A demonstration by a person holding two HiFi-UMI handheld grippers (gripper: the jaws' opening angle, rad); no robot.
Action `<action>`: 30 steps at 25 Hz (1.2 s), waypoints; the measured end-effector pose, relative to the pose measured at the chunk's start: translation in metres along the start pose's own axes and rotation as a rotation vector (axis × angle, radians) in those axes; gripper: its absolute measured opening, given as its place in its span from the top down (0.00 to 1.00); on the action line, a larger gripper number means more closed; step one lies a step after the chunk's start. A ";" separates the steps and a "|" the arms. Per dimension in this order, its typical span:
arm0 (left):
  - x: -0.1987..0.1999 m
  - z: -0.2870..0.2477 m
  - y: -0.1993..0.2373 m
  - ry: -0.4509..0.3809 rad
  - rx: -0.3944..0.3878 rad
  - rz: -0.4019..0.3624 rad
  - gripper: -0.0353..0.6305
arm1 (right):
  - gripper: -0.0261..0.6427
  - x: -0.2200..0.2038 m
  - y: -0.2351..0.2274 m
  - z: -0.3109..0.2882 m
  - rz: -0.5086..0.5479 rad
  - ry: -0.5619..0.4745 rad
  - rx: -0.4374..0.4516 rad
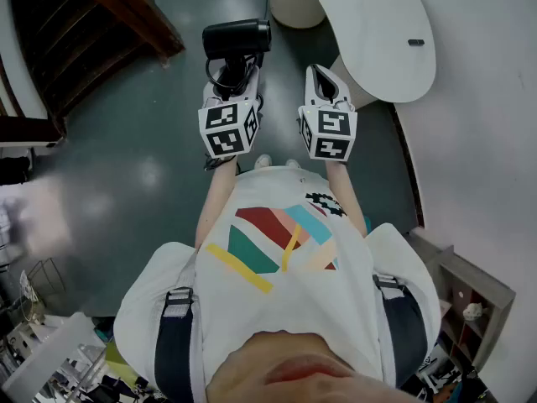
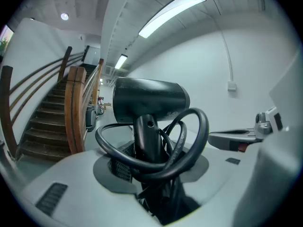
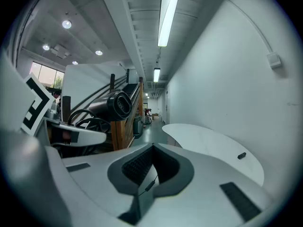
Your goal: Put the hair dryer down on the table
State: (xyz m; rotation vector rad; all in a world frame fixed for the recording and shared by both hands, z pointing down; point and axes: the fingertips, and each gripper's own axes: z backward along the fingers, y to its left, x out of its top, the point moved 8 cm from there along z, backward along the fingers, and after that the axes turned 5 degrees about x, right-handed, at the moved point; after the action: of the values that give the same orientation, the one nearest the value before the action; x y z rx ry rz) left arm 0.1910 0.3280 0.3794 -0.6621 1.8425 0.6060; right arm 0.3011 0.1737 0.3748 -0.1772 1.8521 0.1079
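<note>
Black hair dryer [image 2: 150,100] in left claw [image 1: 234,81]

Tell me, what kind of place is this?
Probably a hall or lobby of an office-like building: a wooden staircase climbs at one side, long strip lights run overhead, and a white rounded table stands by a plain white wall.

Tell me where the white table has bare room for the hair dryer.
Nearly all of the white table is bare: the broad stretch from its rounded edge to the small dark object near the wall. Only that object crowds it. The left gripper holds the hair dryer.
</note>
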 end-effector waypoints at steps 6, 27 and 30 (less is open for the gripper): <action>0.010 -0.005 0.002 -0.024 -0.012 -0.003 0.62 | 0.94 0.004 -0.001 -0.006 0.007 -0.002 -0.009; 0.025 -0.016 0.008 -0.061 -0.073 0.006 0.62 | 0.94 0.005 0.006 -0.013 0.003 -0.024 -0.024; 0.027 -0.018 0.013 -0.064 -0.081 0.006 0.62 | 0.94 0.006 0.010 -0.015 0.015 -0.017 -0.031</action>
State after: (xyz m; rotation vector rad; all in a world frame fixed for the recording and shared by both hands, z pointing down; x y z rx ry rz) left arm 0.1620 0.3210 0.3612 -0.6835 1.7684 0.7008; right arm 0.2835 0.1806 0.3730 -0.1842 1.8359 0.1483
